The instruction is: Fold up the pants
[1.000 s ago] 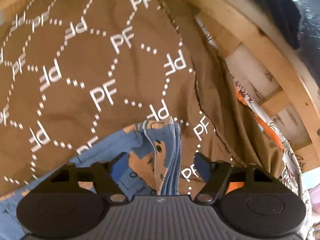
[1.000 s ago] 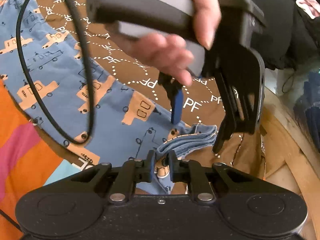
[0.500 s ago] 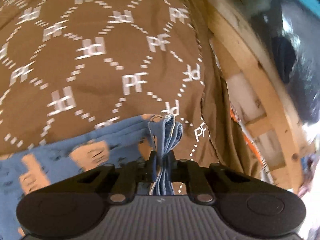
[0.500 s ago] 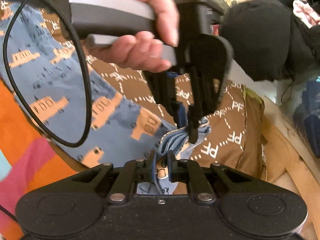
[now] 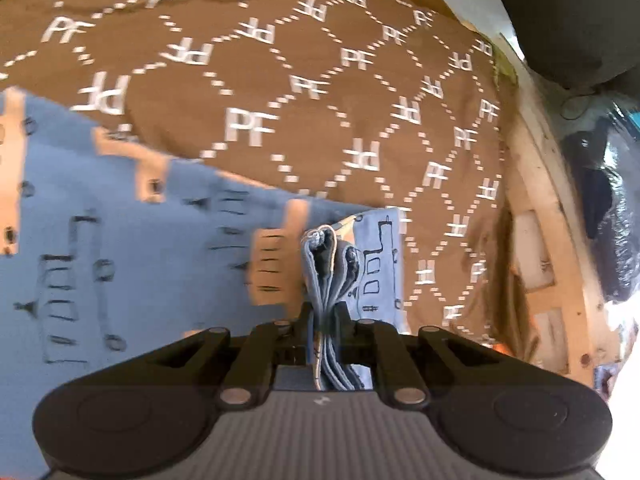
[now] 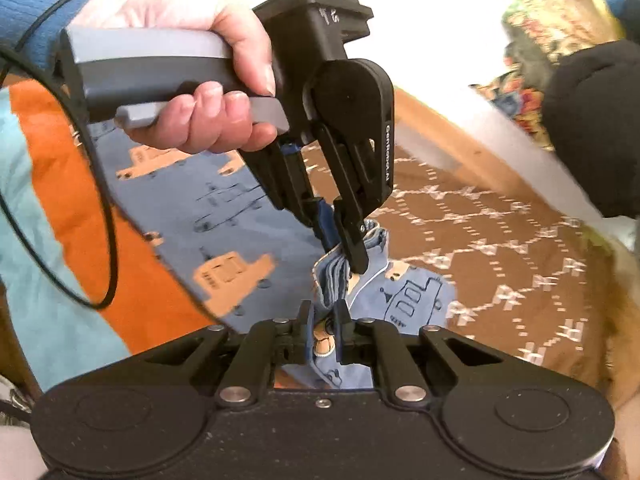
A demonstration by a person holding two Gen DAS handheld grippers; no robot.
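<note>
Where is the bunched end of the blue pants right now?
Low centre in both wrist views: the bunched end is clamped between both hand-held grippers, left and right, above the brown PF-patterned cover.

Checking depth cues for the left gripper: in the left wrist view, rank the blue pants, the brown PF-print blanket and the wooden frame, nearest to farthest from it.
1. Blue pants: bunched edge pinched in the left gripper.
2. Brown PF-print blanket: under and beyond the pants, ahead.
3. Wooden frame: past the blanket's right edge.
</note>
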